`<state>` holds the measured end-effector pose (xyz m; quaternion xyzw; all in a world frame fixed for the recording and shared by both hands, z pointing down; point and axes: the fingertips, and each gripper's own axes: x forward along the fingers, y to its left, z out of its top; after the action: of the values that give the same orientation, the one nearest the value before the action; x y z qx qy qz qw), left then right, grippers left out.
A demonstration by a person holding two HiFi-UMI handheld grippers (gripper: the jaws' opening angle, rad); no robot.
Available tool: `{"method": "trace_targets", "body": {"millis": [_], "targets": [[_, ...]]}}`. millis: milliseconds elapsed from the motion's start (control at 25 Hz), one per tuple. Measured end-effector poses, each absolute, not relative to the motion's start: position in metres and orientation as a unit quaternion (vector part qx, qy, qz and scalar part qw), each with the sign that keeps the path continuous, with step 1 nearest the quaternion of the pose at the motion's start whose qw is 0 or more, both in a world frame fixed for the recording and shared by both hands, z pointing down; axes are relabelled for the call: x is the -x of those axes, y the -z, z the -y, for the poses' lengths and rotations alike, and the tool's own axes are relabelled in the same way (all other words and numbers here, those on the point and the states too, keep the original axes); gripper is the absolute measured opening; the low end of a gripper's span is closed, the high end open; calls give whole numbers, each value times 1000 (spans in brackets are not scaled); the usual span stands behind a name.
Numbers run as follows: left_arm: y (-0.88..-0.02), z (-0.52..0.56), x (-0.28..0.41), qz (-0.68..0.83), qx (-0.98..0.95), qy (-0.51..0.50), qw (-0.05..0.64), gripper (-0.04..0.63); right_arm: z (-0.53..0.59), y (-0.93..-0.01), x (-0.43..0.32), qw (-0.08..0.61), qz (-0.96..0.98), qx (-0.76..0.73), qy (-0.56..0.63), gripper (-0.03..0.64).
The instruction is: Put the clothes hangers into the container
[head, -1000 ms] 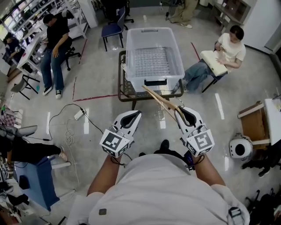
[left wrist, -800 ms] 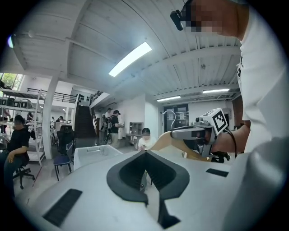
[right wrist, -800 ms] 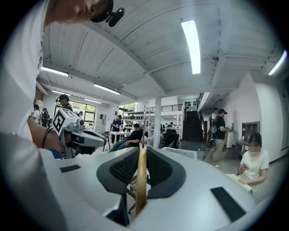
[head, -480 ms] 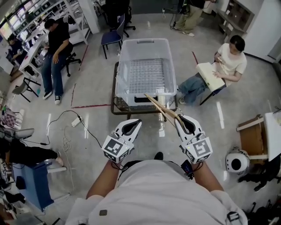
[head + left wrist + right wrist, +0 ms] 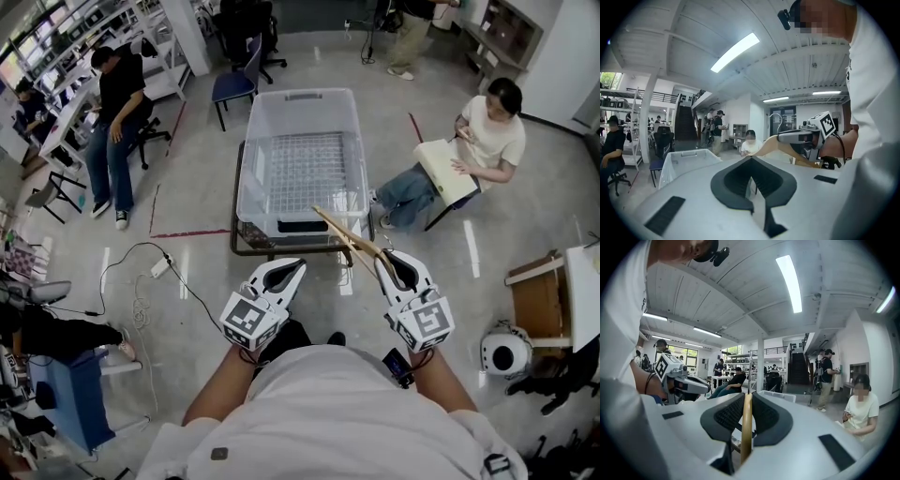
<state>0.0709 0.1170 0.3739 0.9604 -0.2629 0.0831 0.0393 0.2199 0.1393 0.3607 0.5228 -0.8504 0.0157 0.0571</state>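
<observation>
One wooden hanger (image 5: 343, 234) is clamped in the right tongs (image 5: 384, 255).

A light wooden clothes hanger (image 5: 345, 232) is sitting clamped edge-on between the jaws of the right gripper (image 5: 387, 260), slanting up and to the left in the head view, with its far tip showing against the near wall of the container. The container (image 5: 302, 95), a large clear plastic storage bin, is standing upright and open-topped on a low table (image 5: 241, 246), its long side running away from the person.
</observation>
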Motion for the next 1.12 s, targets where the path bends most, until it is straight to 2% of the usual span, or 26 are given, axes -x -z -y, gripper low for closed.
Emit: {"method": "trace_targets", "body": {"millis": [560, 1120], "targets": [[-377, -14, -43, 245, -967, -57, 45, 17, -47, -363, -186, 74, 839, -539, -9, 64], [-366, 92, 35, 207, -976, -45, 45, 17, 68, -346, -92, 85, 826, -557, -2, 64]]}}
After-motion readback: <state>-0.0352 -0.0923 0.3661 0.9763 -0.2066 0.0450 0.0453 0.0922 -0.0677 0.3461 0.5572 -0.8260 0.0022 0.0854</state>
